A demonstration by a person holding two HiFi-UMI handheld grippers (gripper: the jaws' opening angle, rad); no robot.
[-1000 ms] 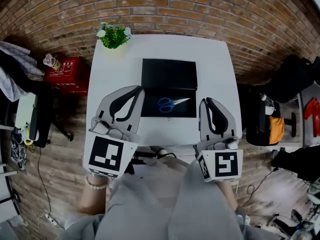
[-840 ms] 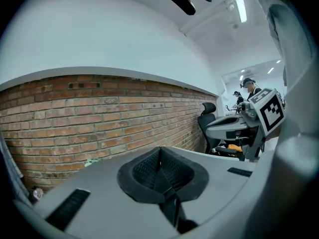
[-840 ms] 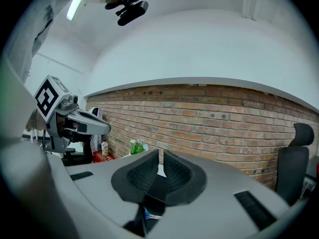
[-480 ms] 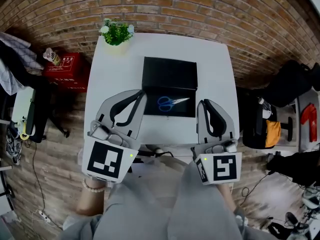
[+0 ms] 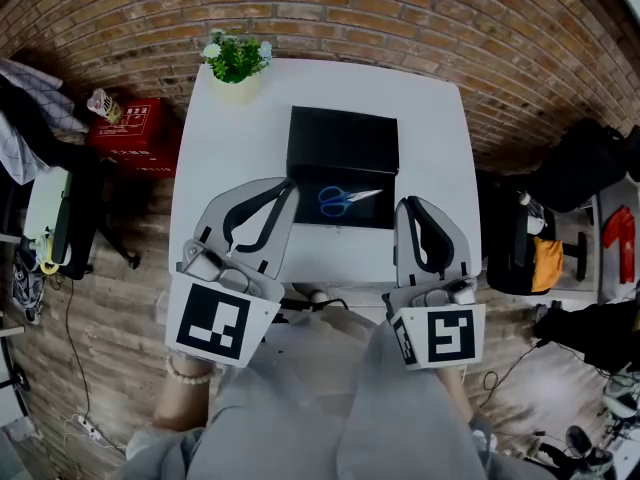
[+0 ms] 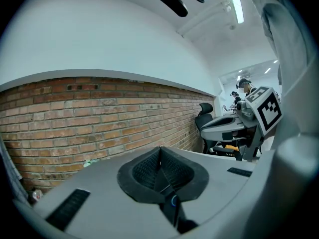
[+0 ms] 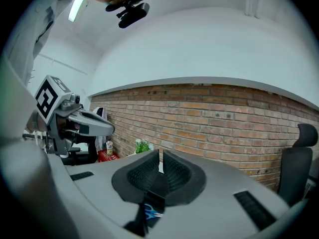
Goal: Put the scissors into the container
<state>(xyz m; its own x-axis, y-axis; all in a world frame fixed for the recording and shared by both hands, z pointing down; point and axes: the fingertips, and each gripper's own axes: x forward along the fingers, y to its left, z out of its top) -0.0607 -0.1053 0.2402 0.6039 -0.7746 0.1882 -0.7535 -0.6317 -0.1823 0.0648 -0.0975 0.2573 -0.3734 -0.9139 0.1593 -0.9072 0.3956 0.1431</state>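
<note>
Left gripper (image 6: 160, 154): pads pressed together, nothing held. Right gripper (image 7: 160, 157): closed down to a sliver, also empty. I've got both low at the near edge of the white table (image 5: 225, 148), tips pointing far. The scissors (image 5: 346, 200) lie flat between the two tips and slightly farther out. Long axis runs left-right, blue handles to the left on my left gripper's side, blades to the right on my right gripper's side. Both tips are about equally near. The right gripper view sees the blue handles down between its jaws. The scissors sit on the near black panel of the black container (image 5: 343, 138), with the darker panel directly behind it. Can't tell whether the near panel is the box floor with the lid up behind, or a lid or flap in front of the box. So they're either already inside or just short of it. Any grasp means jaws across that left-right axis.
</note>
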